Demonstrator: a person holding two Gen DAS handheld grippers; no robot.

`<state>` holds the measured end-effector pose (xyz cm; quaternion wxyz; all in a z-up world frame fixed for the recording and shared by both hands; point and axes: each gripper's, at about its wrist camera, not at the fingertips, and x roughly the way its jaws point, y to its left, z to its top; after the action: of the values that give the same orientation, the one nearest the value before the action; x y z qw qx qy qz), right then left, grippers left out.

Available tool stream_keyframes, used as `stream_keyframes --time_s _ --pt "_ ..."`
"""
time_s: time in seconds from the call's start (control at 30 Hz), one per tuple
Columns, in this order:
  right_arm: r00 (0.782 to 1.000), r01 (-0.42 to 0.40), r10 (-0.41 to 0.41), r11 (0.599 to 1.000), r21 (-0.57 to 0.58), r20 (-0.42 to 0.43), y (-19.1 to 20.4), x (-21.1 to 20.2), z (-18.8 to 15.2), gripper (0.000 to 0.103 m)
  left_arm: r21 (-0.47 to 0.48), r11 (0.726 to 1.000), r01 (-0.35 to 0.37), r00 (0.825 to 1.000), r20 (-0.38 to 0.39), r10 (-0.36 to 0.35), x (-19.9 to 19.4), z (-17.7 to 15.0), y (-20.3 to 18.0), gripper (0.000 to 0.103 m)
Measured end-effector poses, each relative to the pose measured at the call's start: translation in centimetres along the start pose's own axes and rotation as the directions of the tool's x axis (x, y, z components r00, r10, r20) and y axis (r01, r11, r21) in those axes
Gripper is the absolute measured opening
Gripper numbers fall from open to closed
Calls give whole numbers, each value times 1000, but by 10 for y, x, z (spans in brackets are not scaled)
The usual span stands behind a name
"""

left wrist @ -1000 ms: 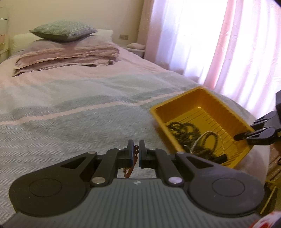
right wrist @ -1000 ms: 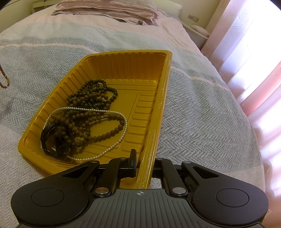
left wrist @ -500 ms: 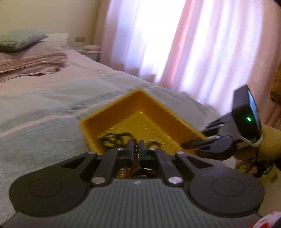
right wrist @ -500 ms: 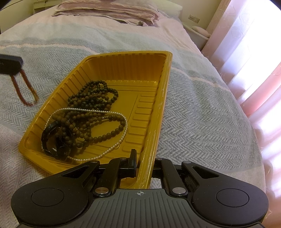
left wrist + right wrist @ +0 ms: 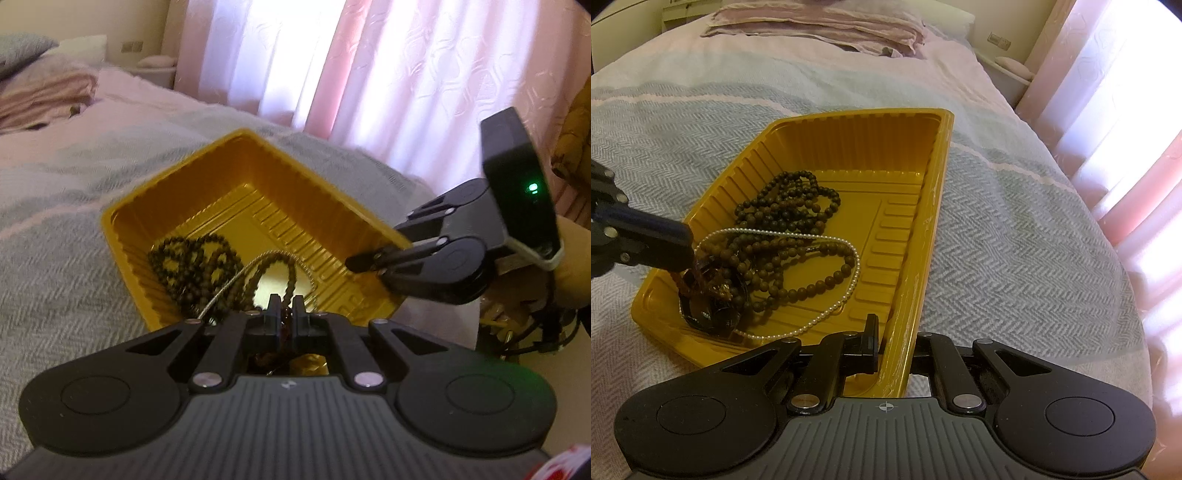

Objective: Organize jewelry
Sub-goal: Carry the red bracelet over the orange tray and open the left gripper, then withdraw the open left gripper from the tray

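Observation:
A yellow plastic tray (image 5: 923, 206) lies on the bed and holds dark bead necklaces (image 5: 786, 206), a pearl strand (image 5: 846, 291) and a black bracelet (image 5: 713, 314). My left gripper (image 5: 285, 308) is shut on a reddish-brown bead bracelet (image 5: 701, 277), which hangs down into the tray's near-left corner over the black bracelet. My right gripper (image 5: 892, 343) is shut on the tray's near rim (image 5: 897, 350). In the left wrist view the right gripper (image 5: 364, 258) shows at the tray's (image 5: 236, 173) right edge.
The grey and pink herringbone bedspread (image 5: 1015, 240) surrounds the tray. Folded pink blankets (image 5: 820, 22) lie at the head of the bed. Pink curtains (image 5: 424, 74) hang along the right side, with a nightstand (image 5: 1008, 70) beside them.
My left gripper has carried the reddish bracelet from over the bedspread to the right, over the tray's near-left corner, and lowered it in. The right gripper has stayed on the rim.

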<state>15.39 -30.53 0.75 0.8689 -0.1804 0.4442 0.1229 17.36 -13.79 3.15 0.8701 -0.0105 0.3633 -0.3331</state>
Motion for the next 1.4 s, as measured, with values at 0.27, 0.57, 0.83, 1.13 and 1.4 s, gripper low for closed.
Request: stream_keyframes --time_s 0.27,0.57,0.83,1.13,1.4 --pt "1000 -3 3 1000 5 0 0 0 -1 8 -57 998 -36 998 49 38 -20 -1 19 13" --pt "1000 -6 6 1000 11 1 -1 1 -2 8 -104 979 -175 982 49 181 -45 -19 47 19" --pt "1000 -8 8 1000 26 2 -2 1 -5 7 -164 946 -281 959 0 285 -57 -48 65 23" --pt "996 -84 82 994 67 22 -17 8 -12 7 -197 927 -318 947 -9 323 -67 -62 73 34" --pt "970 -235 230 971 54 77 -45 21 -27 8 -190 926 -325 944 -12 329 -65 -67 69 36"
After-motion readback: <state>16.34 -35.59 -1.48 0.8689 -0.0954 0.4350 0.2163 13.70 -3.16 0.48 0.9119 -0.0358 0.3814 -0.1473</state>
